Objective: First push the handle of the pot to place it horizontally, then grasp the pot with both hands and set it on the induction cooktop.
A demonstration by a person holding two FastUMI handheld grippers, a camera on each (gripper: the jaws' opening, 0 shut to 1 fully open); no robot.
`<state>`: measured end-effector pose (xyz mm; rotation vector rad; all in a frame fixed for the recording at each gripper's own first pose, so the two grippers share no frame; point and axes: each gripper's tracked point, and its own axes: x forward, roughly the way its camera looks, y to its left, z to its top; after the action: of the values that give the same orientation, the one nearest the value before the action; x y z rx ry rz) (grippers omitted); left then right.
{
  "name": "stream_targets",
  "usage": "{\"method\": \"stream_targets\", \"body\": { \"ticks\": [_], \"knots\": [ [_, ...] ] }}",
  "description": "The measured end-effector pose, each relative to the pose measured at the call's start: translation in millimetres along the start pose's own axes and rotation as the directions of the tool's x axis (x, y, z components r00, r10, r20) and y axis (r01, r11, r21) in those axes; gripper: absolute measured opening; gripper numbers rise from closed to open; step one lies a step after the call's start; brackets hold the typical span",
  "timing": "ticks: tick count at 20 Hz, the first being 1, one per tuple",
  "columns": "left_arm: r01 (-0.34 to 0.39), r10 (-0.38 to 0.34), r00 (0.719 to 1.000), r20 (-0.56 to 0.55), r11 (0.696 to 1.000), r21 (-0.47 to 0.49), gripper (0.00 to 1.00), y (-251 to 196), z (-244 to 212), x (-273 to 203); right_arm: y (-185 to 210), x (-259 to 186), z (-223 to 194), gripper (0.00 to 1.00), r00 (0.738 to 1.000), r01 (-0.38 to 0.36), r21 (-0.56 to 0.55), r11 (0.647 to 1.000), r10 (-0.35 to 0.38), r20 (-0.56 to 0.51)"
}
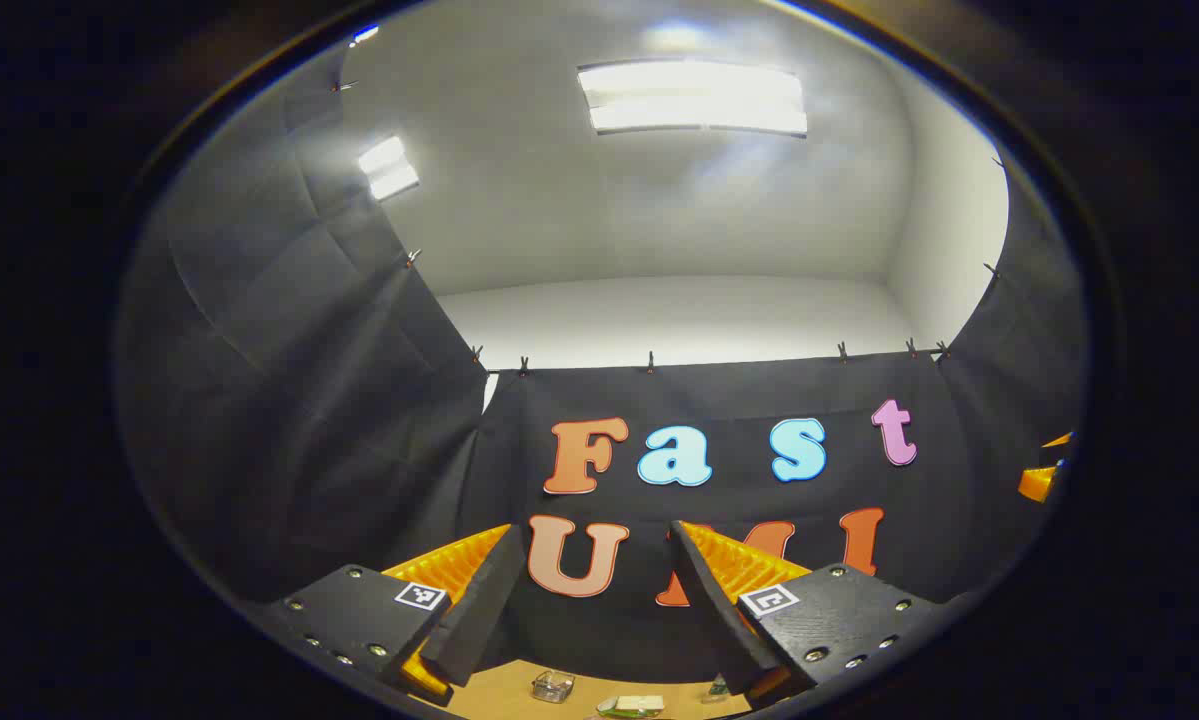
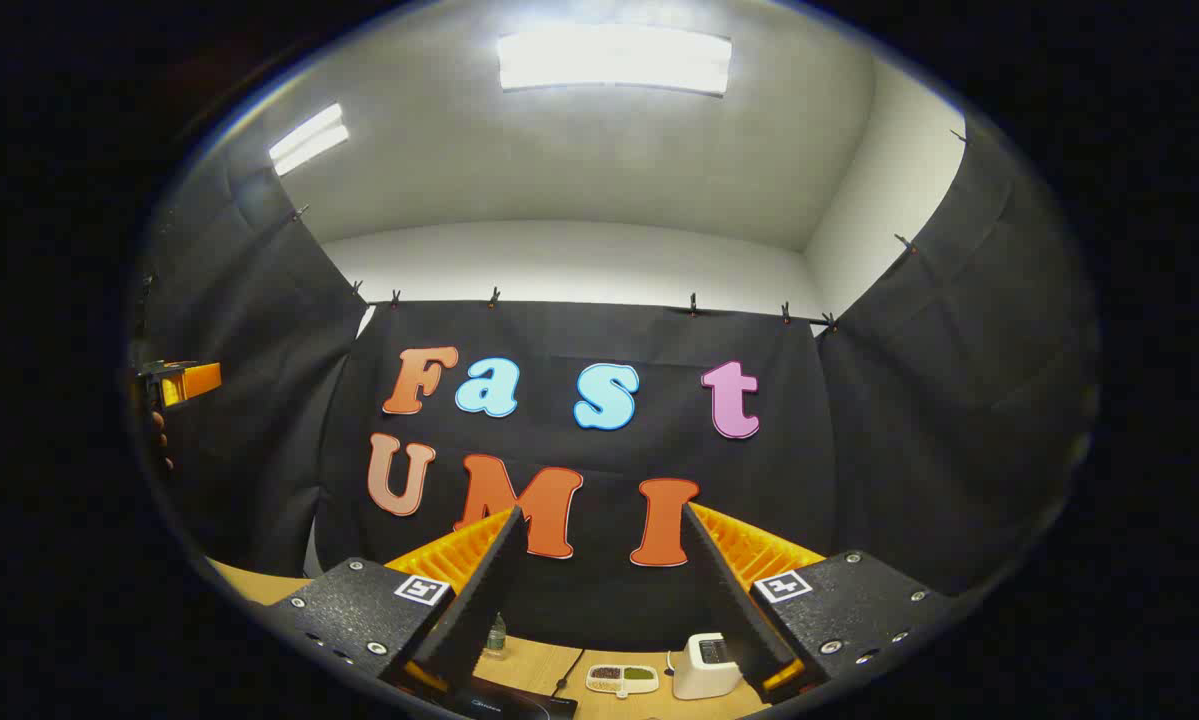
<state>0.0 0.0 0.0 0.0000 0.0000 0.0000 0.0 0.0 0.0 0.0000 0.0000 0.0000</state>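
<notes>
I hold both tools raised toward the booth wall. The left gripper (image 1: 591,560) has fingers apart, empty; the right gripper (image 2: 599,545) likewise. A black induction cooktop's edge (image 2: 514,706) sits at six o'clock on the wooden table (image 2: 249,582). I cannot tell the pot's place or axis.

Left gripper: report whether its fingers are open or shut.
Open. In the left gripper view the left gripper has its fingers spread wide, with wall cloth showing between them and nothing held.
</notes>
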Motion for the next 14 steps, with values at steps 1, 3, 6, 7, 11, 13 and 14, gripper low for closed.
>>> {"method": "stream_targets", "body": {
  "ticks": [1,3,6,7,11,13,14],
  "knots": [
    [-0.002,0.002,1.0,-0.012,1.0,-0.009,0.9,0.5,-3.6,-0.6,1.0,-0.8,-1.9,0.95,1.0,-0.003,0.002,1.0,0.003,-0.002],
    [0.024,-0.028,0.997,-0.073,0.998,-0.057,0.9,-7.8,-24.7,1.2,0.7,-1.0,-5.2,0.95,1.0,-0.003,0.004,1.0,0.003,-0.005],
    [0.031,-0.04,0.99,-0.134,0.997,-0.07,0.87,-5.2,-40.6,5.7,-4.0,1.4,-8.6,0.95,1.0,0.006,-0.004,1.0,-0.006,-0.011],
    [0.032,-0.041,0.988,-0.147,0.997,-0.067,0.9,-4.1,-44.1,5.3,-3.4,1.9,-10.8,0.95,1.0,0.008,-0.001,1.0,-0.008,-0.015],
    [0.055,-0.066,0.975,-0.211,0.997,-0.058,0.87,-11.1,-68.0,5.0,-6.0,1.1,-20.0,0.95,1.0,0.008,0.001,1.0,-0.008,-0.024],
    [0.076,-0.089,0.971,-0.221,0.995,-0.064,0.87,-18.0,-71.7,6.2,-6.4,3.2,-25.3,0.95,0.999,0.011,-0.012,1.0,-0.012,-0.035],
    [0.086,-0.1,0.97,-0.221,0.994,-0.071,0.87,-20.9,-71.8,5.3,-5.1,4.0,-27.1,0.95,0.999,0.009,-0.011,1.0,-0.009,-0.04]
  ]
}}
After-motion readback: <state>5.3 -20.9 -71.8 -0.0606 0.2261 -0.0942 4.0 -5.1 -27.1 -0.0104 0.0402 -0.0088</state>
